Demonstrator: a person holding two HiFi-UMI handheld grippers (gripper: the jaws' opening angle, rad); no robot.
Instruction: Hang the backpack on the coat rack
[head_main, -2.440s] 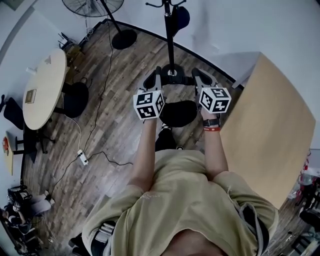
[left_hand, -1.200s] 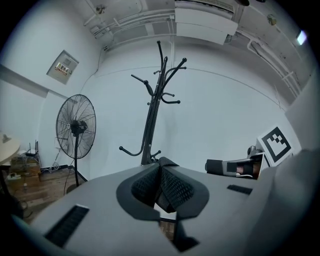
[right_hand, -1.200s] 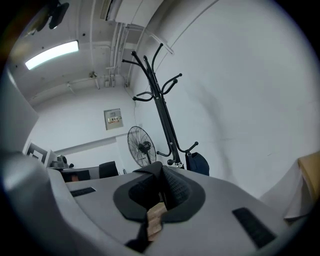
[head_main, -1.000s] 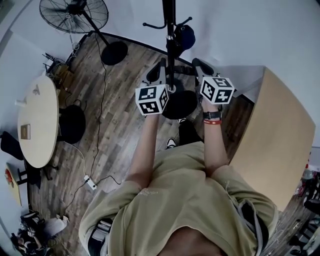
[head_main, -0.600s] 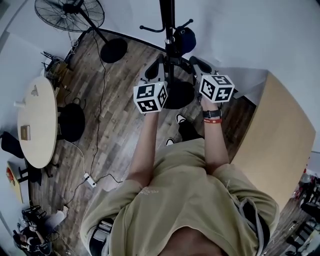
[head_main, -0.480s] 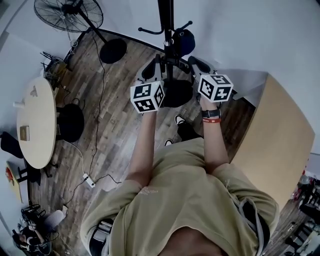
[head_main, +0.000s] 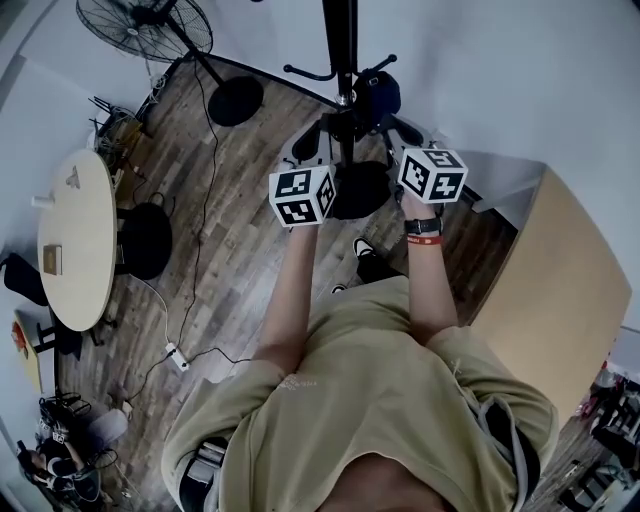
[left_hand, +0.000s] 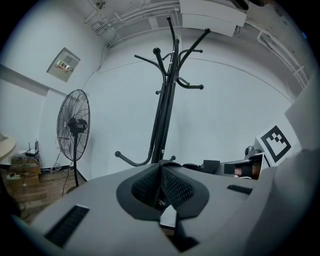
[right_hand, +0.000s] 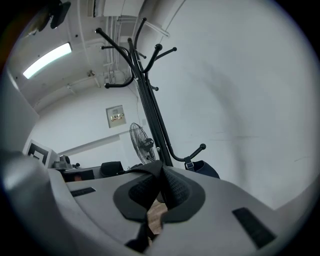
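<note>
A black coat rack (head_main: 341, 50) stands straight ahead, its pole and curved hooks rising in the left gripper view (left_hand: 165, 110) and the right gripper view (right_hand: 150, 115). The black backpack (head_main: 355, 192) hangs below both grippers, close against the pole. My left gripper (head_main: 308, 145) is shut on its top strap (left_hand: 161, 164), left of the pole. Right of the pole, my right gripper (head_main: 400, 135) is shut on the same strap (right_hand: 150, 172). The gripper bodies hide the bag itself in both gripper views.
A dark blue bag (head_main: 380, 95) hangs by a strap from a low hook (right_hand: 187, 152) on the rack's right. A standing fan (head_main: 145, 20) is at the back left, an oval table (head_main: 75, 240) and dark stool (head_main: 145, 240) at left, a wooden tabletop (head_main: 560, 290) at right. A cable and power strip (head_main: 172, 355) lie on the floor.
The person has stepped up to the rack. Both grippers have carried the backpack forward and up, from in front of the base to right against the pole.
</note>
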